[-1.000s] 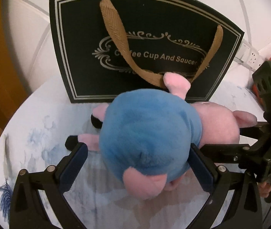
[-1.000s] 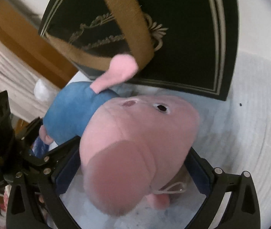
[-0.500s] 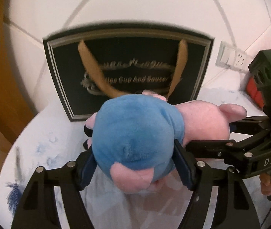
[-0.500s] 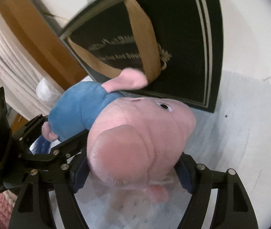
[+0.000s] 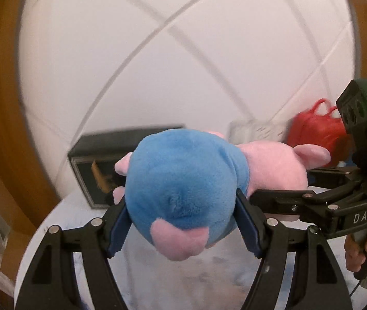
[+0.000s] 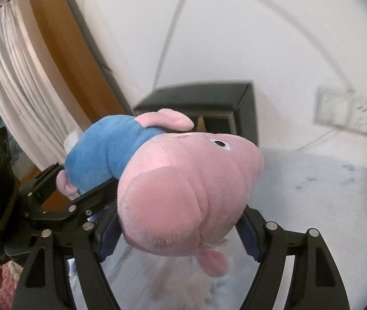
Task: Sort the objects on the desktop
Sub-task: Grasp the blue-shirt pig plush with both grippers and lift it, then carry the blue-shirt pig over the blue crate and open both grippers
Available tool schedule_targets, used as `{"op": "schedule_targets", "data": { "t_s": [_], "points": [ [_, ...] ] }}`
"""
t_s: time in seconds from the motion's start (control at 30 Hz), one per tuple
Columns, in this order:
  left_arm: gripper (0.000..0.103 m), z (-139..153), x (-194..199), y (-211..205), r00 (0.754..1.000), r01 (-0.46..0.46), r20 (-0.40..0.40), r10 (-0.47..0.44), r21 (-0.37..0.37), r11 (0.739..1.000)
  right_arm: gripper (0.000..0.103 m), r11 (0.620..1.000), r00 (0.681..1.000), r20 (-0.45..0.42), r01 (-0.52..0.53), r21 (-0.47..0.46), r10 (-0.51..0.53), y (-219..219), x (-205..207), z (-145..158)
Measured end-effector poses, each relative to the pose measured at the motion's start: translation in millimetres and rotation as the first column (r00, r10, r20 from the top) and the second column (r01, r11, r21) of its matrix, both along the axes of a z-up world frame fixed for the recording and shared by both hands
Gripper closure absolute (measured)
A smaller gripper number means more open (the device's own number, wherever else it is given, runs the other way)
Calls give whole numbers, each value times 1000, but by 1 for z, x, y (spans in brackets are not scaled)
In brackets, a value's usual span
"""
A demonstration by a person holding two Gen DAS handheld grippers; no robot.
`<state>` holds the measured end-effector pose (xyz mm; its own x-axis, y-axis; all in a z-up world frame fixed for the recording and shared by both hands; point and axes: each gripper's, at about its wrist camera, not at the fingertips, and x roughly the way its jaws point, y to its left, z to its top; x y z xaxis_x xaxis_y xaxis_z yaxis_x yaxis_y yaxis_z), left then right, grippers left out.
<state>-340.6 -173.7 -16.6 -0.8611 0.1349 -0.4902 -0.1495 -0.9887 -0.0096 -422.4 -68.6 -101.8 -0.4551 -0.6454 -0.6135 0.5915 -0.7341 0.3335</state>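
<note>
I have the plush pig (image 5: 183, 188) aloft between both tools — left gripper (image 5: 182, 222) clenched on its blue body, right gripper (image 6: 179, 235) clenched on its pink head. Its long axis runs gripper to gripper, and the open dark gift bag (image 6: 209, 100) lies ahead and below.

I see the plush pig (image 5: 183, 186) with its blue body and pink head, feet and ears, plus a small black-and-white eye in my right view. My grippers' frames are black with dark blue pads (image 5: 246, 222). The gift bag (image 6: 209, 98) is dark green-black with pale border lines and a tan handle. A red bag (image 5: 315, 126) sits against white wall tiles (image 5: 183, 51). The tabletop (image 6: 312, 180) is white with faint blue marks.
</note>
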Motion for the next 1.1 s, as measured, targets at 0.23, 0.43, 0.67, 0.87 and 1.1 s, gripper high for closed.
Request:
{"op": "schedule_targets", "data": {
  "t_s": [0.23,0.43,0.67,0.87,1.1],
  "points": [
    [31,87,80,98,974,173,-142,-177,-42,984,26,988,983,-105,142,-63,-148,111,99,89],
    [30,147,146,213,864,441,-257,-433,-28,897,26,921,896,-211,379,-93,-390,228,218,164],
    [30,172,219,372,709,667,-287,-644,-22,744,25,767,727,-268,637,-80,-632,374,350,207],
    [30,157,266,502,715,681,-214,-665,2,732,25,731,701,-237,680,-58,-672,521,421,198],
    [24,125,291,607,768,640,11,-640,26,768,24,731,730,-38,681,-42,-683,660,441,153]
  ]
}}
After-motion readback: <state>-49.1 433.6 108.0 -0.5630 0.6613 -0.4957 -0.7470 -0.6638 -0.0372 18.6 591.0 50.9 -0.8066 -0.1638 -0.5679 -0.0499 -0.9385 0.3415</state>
